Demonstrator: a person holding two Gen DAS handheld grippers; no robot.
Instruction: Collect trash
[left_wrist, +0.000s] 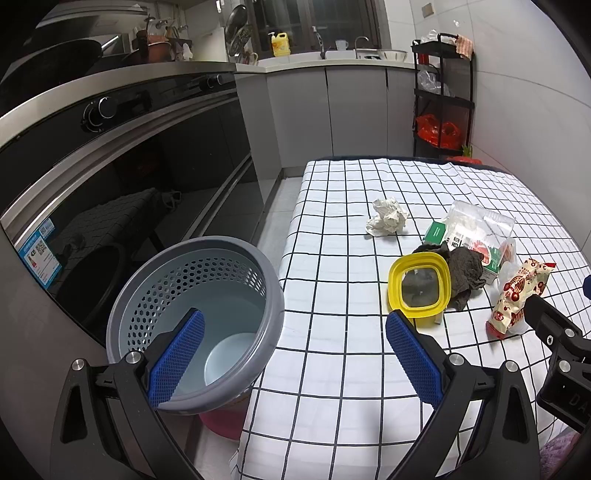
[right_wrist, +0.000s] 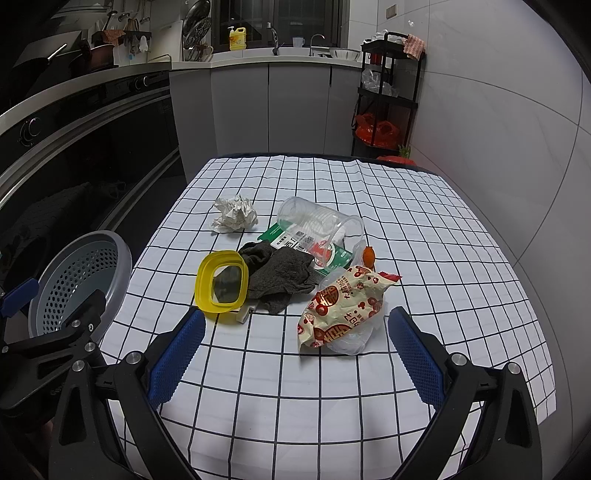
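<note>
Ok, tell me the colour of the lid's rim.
Yellow: the lid has a yellow rim around a clear centre, best seen in the right wrist view.

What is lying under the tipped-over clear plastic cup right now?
The clear cup lies on a green-and-white carton, beside the grey cloth. How far the carton extends beneath the cloth is hidden.

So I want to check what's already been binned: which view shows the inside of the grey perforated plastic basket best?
The left wrist view: it looks down into the grey perforated basket to its bare floor. The right wrist view catches only its rim and inner wall.
</note>
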